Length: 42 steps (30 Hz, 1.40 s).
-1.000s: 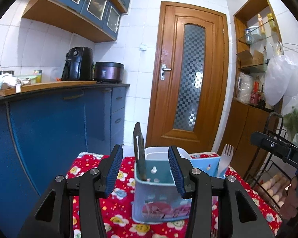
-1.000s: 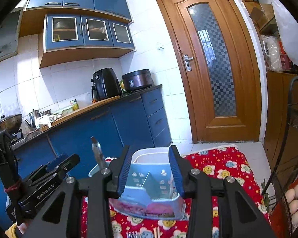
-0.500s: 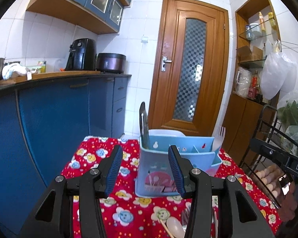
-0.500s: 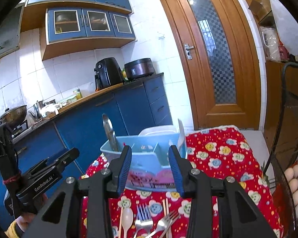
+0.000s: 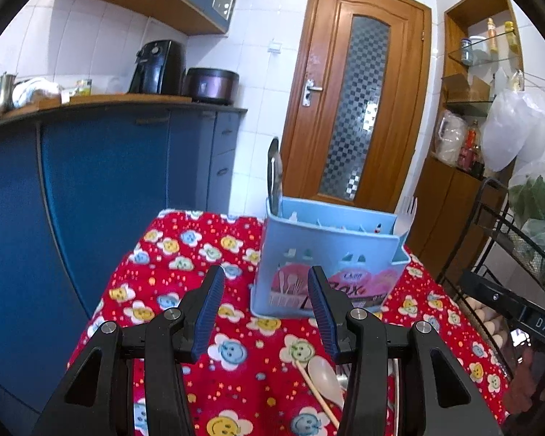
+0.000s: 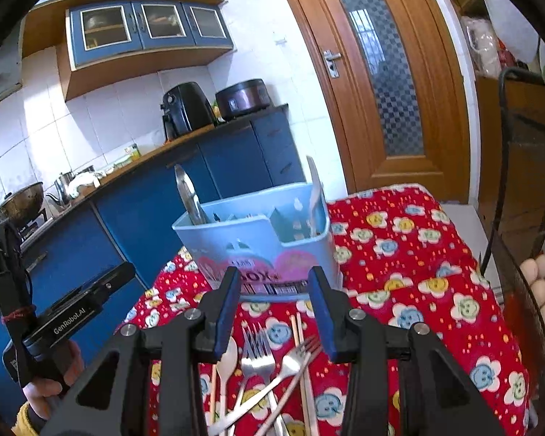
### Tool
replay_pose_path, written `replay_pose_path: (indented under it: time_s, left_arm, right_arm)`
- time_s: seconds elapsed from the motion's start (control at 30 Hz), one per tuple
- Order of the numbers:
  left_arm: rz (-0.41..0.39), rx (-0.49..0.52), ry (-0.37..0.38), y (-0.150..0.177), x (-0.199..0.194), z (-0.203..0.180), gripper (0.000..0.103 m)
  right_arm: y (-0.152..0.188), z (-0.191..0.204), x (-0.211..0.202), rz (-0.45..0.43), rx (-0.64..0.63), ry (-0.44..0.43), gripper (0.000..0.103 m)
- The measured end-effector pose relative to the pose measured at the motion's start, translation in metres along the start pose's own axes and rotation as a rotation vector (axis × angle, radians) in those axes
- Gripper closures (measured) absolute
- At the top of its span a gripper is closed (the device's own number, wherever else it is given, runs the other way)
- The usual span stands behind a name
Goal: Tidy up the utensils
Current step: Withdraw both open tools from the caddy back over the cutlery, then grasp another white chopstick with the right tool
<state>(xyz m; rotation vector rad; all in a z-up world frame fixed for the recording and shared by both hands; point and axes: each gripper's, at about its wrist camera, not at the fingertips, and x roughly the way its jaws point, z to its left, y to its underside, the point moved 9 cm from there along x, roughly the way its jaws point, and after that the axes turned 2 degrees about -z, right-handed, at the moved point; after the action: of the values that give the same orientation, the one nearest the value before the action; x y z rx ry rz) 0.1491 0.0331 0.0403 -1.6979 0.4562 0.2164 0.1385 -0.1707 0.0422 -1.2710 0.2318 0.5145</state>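
Blue kitchen cabinets [image 5: 101,189] stand behind our tabletop [image 5: 185,254] with its red flower cloth. Our left claw [image 5: 265,307] and right claw [image 6: 275,303] hang half open with nothing between the pads. Under the right claw lie forks [image 6: 261,352], a pale spoon [image 6: 226,358] and chopsticks [image 6: 297,330]. Beyond them stands the blue utensil holder [image 6: 258,243], with a metal utensil [image 6: 187,190] upright inside.

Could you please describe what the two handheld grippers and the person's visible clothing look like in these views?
Both the left gripper and the right gripper have matte black angular frames with silver screws and ribbed dark blue pads. In the right wrist view, the left gripper's black body carries white "GenRobot.AI" lettering, with red cord wrapped around an upright black part. A yellow sleeve cuff shows below it.
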Motion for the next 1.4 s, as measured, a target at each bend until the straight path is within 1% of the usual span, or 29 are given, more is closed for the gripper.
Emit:
replay_pose_path:
  time_s: [0.2, 0.47, 0.7, 0.8, 1.0, 1.2, 1.4]
  left_arm:
    - [0.069, -0.01, 0.005, 0.022, 0.01, 0.001, 0.054]
    - [0.144, -0.015, 0.008, 0.047, 0.019, -0.002, 0.054]
    - [0.197, -0.028, 0.006, 0.066, 0.025, -0.002, 0.054]
    - [0.213, -0.033, 0.004, 0.073, 0.026, -0.002, 0.054]
    - [0.239, -0.043, -0.003, 0.083, 0.026, 0.002, 0.054]
    - [0.254, -0.041, -0.002, 0.091, 0.024, 0.001, 0.054]
    - [0.258, -0.036, 0.005, 0.092, 0.023, -0.002, 0.054]
  right_arm:
    - [0.021, -0.008, 0.007, 0.06, 0.019, 0.012, 0.061]
    - [0.054, -0.016, 0.02, 0.16, 0.053, 0.016, 0.061]
    - [0.078, -0.014, 0.029, 0.233, 0.074, -0.003, 0.071]
    - [0.088, -0.011, 0.032, 0.266, 0.071, -0.005, 0.076]
    - [0.104, -0.008, 0.039, 0.316, 0.064, -0.002, 0.083]
    - [0.118, -0.01, 0.049, 0.367, 0.079, 0.021, 0.087]
    - [0.12, -0.013, 0.051, 0.367, 0.122, 0.008, 0.09]
